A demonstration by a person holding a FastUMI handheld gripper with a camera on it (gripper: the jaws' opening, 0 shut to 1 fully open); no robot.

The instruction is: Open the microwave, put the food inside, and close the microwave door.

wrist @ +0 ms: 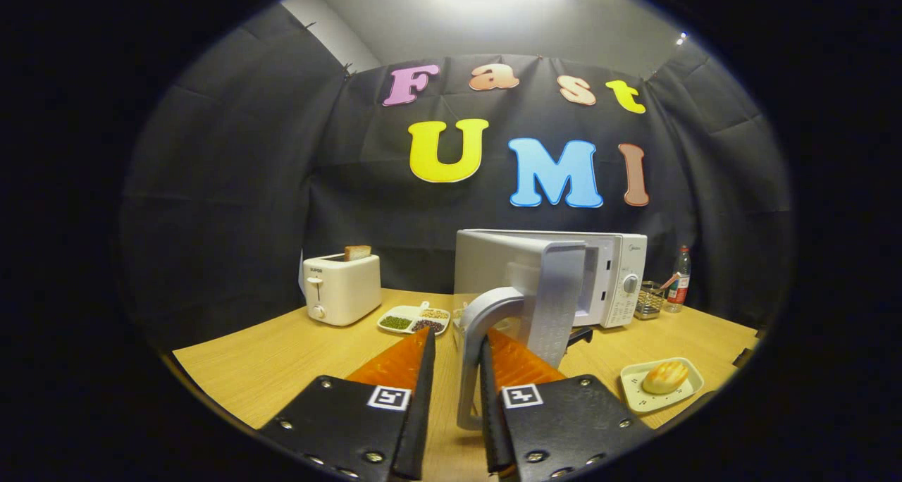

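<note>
Microwave [613, 277] door [557, 292] stands swung open, its upright handle [473, 355] between the 2 fingers of the gripper [456, 369]. Fingers look parted, right one touching it. Food [664, 376] sits on a plate [638, 394] off to the right

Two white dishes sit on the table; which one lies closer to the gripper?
The small square white plate holding the bread roll, just right of the gripper. The divided white dish of beans lies beyond the fingers, by the white toaster. The fingers straddle the microwave door handle.
</note>
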